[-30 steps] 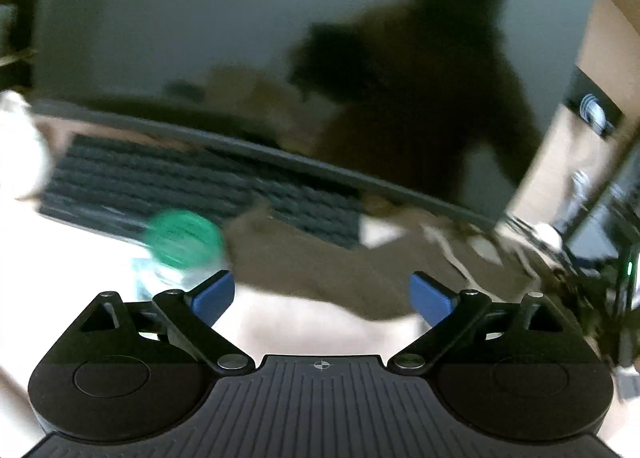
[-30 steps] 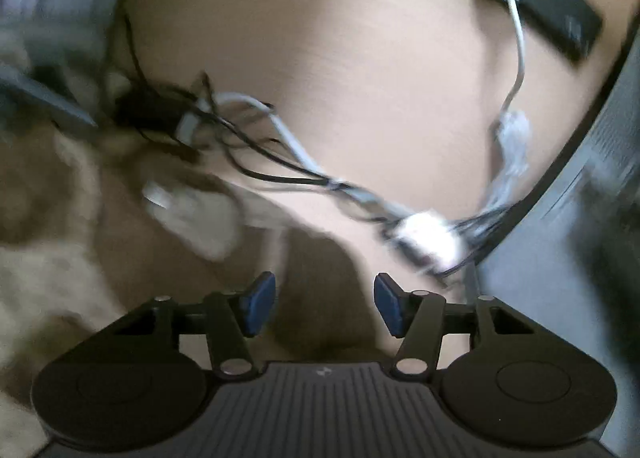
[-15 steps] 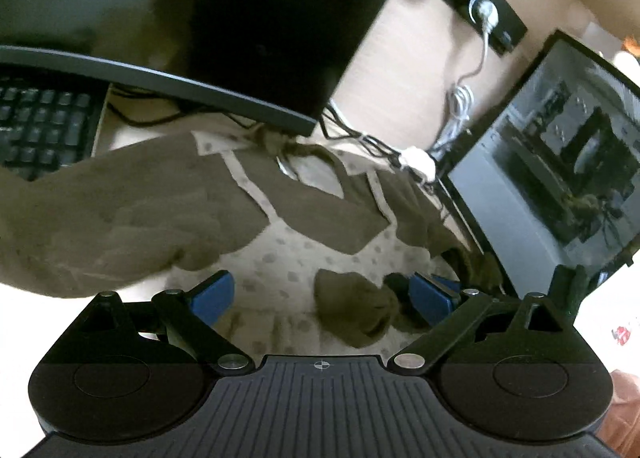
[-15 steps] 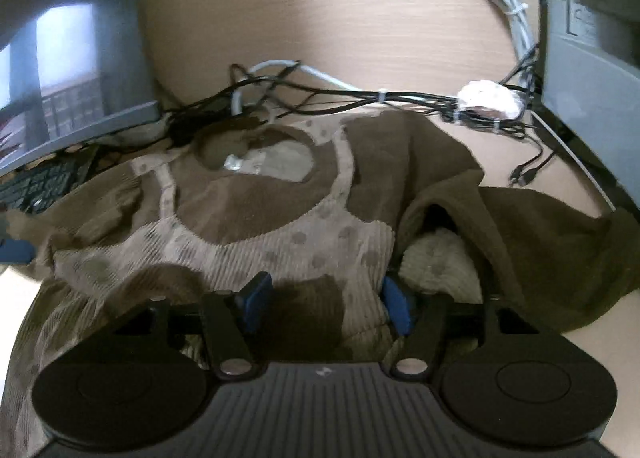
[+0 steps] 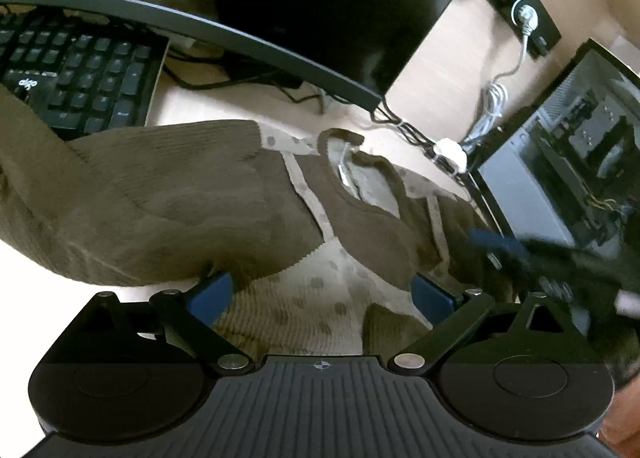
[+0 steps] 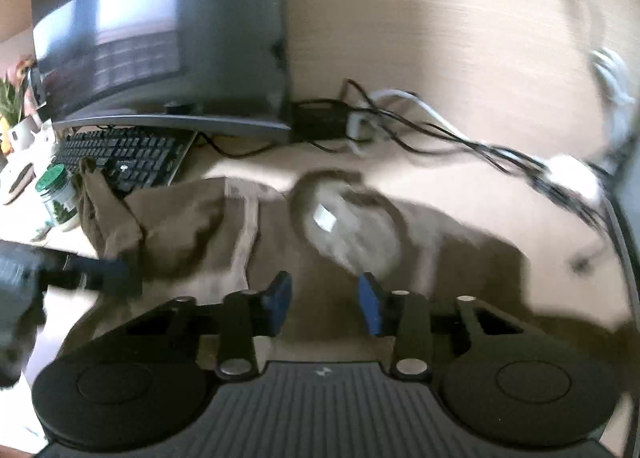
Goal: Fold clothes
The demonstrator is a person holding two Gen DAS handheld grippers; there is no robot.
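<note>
Right wrist view: green-lidded jar (image 6: 60,198) holds greenery; right gripper (image 6: 325,300) fingers closing (empty).

The left gripper (image 5: 322,294) points downward at a slant, its jaws spread wide with the blue pads (image 5: 210,294) at about eight and four o'clock of its own view. The right gripper (image 6: 324,298) tilts down likewise; its jaws stand much narrower and are closing, pads not yet meeting, nothing pinched between them. Seen from the left camera, the right gripper is a blur at three o'clock; from the right camera, the left sits at nine o'clock.
</note>
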